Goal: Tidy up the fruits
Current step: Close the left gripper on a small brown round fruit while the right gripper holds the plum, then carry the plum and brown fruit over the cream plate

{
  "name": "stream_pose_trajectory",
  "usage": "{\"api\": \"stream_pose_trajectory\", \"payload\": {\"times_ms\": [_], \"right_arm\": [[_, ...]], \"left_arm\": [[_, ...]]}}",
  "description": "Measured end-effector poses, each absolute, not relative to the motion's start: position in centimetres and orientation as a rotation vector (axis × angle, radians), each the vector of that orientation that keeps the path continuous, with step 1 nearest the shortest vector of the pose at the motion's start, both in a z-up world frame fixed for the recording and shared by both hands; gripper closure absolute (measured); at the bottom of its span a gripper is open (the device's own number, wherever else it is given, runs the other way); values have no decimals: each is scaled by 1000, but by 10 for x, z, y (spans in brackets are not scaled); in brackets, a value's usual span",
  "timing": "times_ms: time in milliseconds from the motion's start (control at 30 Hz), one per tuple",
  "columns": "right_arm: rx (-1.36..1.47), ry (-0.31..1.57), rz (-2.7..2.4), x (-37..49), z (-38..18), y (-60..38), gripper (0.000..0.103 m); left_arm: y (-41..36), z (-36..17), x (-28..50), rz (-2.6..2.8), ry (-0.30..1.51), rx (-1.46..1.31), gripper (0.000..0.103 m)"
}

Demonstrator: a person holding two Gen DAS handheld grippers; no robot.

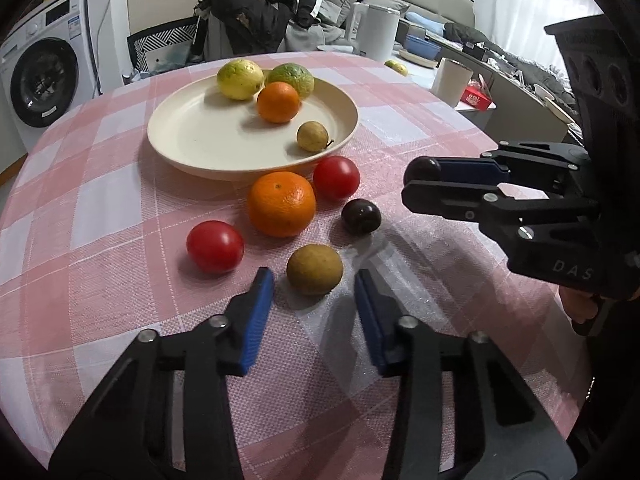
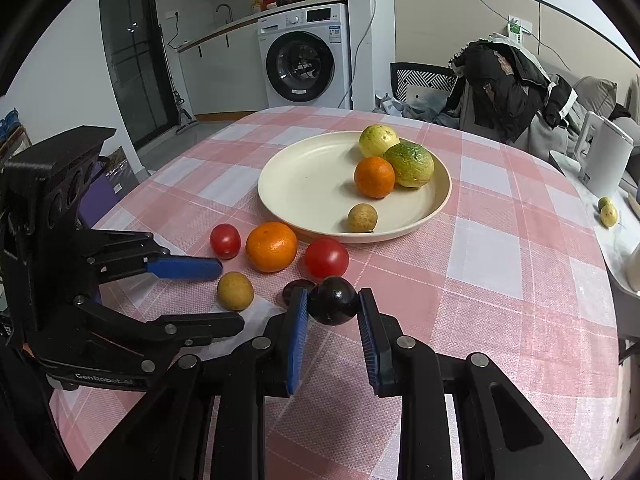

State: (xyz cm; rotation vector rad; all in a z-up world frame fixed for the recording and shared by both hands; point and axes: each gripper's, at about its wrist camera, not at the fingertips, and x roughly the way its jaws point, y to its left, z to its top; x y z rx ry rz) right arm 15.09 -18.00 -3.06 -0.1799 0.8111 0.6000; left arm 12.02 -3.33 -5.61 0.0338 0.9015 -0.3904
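1. Right gripper (image 2: 333, 312) is clamped on a dark plum (image 2: 334, 301), lifted off the desk (image 2: 520, 264); a second dark plum (image 1: 361, 217) lies on the cloth just beneath and behind it.
2. Left gripper (image 1: 314, 292) is spread wide, low over the desk, a brown longan (image 1: 315, 269) sitting between its fingertips, not yet pinched.
3. Cream plate (image 2: 312, 184) sits at the far middle of the desk and holds a yellow guava (image 2: 378, 140), a green guava (image 2: 410, 165), a small orange (image 2: 374, 177) and a small longan (image 2: 362, 218).
4. Loose on the cloth near the plate: a big orange (image 2: 271, 246), a near tomato (image 2: 326, 258) and a left tomato (image 2: 225, 241).
5. Likely step: carry the held plum to the plate. To do it well, keep the squeeze steady, go over the near tomato and the rim, set it on the bare left part of the plate, low, and let go gently so it does not roll into the other fruit.
6. Left side: close evenly on the longan's middle; it is round and may squirt out.
7. Writing: "DAS" on the right tool body in the left view; "GenRobot.AI" on the left tool in the right view. The labels on the washing machine (image 2: 306, 54) are too small to read.
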Motion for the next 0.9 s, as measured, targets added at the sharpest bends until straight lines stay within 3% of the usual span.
{"api": "stream_pose_trajectory", "payload": {"times_ms": [233, 300, 900], "right_arm": [[-190, 816, 597, 151, -33, -179, 77], [-188, 813, 597, 150, -32, -179, 77], [-170, 795, 578, 152, -28, -184, 77]], "left_arm": [[-36, -57, 122, -393, 902, 38, 67], [-36, -57, 122, -401, 900, 38, 78], [-25, -40, 112, -367, 803, 23, 77]]}}
